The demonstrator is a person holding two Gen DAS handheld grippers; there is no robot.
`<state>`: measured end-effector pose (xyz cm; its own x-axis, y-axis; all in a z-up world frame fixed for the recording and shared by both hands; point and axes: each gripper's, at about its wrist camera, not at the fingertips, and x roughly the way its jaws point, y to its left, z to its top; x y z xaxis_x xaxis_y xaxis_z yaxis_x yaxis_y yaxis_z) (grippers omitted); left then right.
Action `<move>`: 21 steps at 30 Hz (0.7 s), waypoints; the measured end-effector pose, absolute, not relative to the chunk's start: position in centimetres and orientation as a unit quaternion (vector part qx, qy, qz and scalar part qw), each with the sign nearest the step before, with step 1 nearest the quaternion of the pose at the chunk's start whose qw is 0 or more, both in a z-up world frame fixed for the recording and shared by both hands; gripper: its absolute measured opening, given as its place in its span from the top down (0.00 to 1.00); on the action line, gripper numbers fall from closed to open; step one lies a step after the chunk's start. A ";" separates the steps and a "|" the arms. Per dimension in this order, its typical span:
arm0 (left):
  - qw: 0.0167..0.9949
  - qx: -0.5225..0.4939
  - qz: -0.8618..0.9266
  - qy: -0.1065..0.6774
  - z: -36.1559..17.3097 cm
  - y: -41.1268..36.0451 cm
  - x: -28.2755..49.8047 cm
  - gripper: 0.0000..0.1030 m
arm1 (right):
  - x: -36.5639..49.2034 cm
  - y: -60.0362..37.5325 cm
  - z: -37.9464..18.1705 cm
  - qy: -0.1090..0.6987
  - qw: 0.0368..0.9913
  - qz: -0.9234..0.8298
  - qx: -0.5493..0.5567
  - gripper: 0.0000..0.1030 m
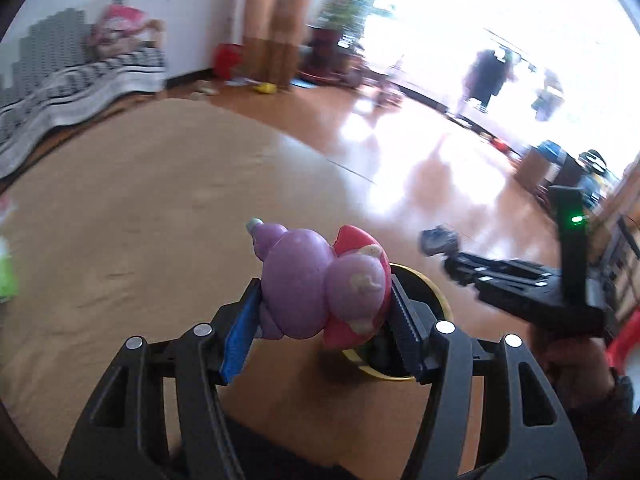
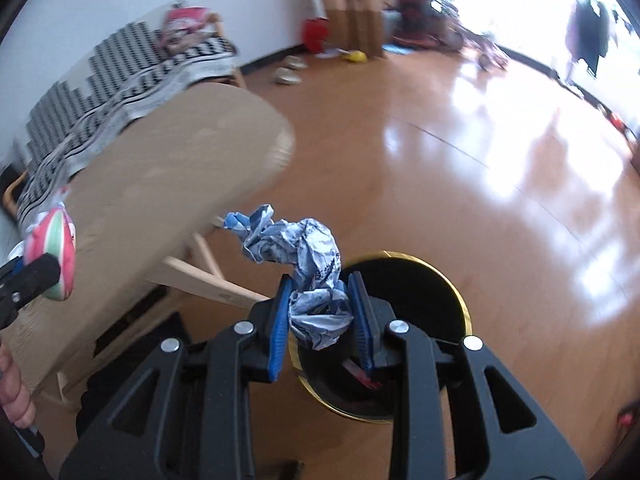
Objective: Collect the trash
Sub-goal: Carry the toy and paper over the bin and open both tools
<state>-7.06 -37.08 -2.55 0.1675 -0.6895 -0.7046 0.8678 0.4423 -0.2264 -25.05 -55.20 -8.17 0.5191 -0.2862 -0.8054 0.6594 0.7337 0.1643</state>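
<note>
My left gripper (image 1: 324,300) is shut on a purple and pink plastic toy (image 1: 320,280) and holds it above the tan table (image 1: 140,220), near the black bin with a gold rim (image 1: 436,292). My right gripper (image 2: 320,304) is shut on a crumpled blue and white wrapper (image 2: 308,264), held just over the left edge of the bin (image 2: 440,280), which stands on the floor. The right gripper also shows at the right of the left wrist view (image 1: 440,244). The left gripper shows with the toy (image 2: 54,256) at the left edge of the right wrist view.
A sofa with a black and white checked cover (image 2: 120,76) stands behind the table. A shiny wooden floor (image 2: 500,160) spreads to the right. Slippers (image 2: 288,72), a red bucket (image 2: 316,34) and potted plants (image 1: 340,36) lie far back. A green item (image 1: 8,276) sits at the table's left.
</note>
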 end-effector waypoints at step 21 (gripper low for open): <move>0.709 0.177 -0.538 0.420 -8.3 -45.6 -11.1 0.42 | -29.8 -59.2 -12.9 0.394 0.809 -0.317 0.300 0.34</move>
